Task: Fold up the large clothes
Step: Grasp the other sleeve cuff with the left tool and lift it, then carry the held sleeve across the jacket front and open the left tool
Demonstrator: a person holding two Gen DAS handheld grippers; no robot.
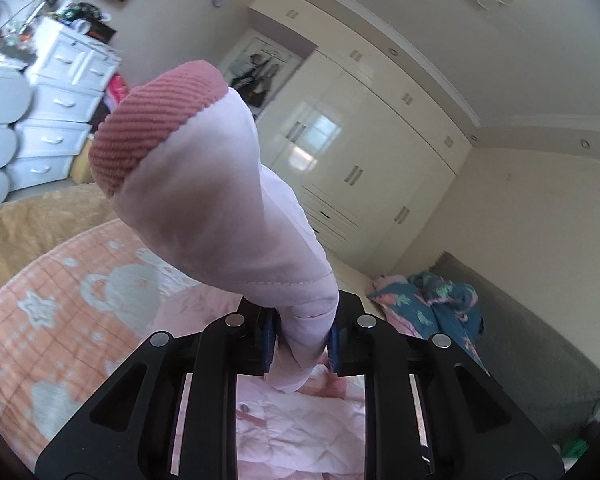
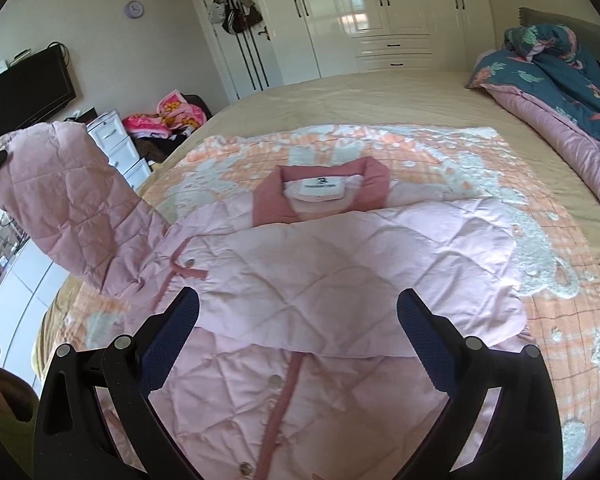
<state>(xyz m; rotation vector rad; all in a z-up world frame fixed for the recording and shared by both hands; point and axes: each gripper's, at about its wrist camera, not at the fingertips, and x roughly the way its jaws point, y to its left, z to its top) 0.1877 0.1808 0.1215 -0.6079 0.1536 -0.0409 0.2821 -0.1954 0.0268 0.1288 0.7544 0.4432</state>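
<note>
Left wrist view nearly level, right angled down, both showing bed (image 2: 340, 96)

**No legible text**

A white label (image 2: 322, 189) sits inside the collar (image 2: 320, 192) of the pink jacket (image 2: 340, 276) on the bed. It carries a small dark emblem above one line of print, but the letters are too small and blurred to read. The round wall clock (image 2: 133, 9) shows no numerals that can be made out. In the left wrist view no writing shows at all.
</note>
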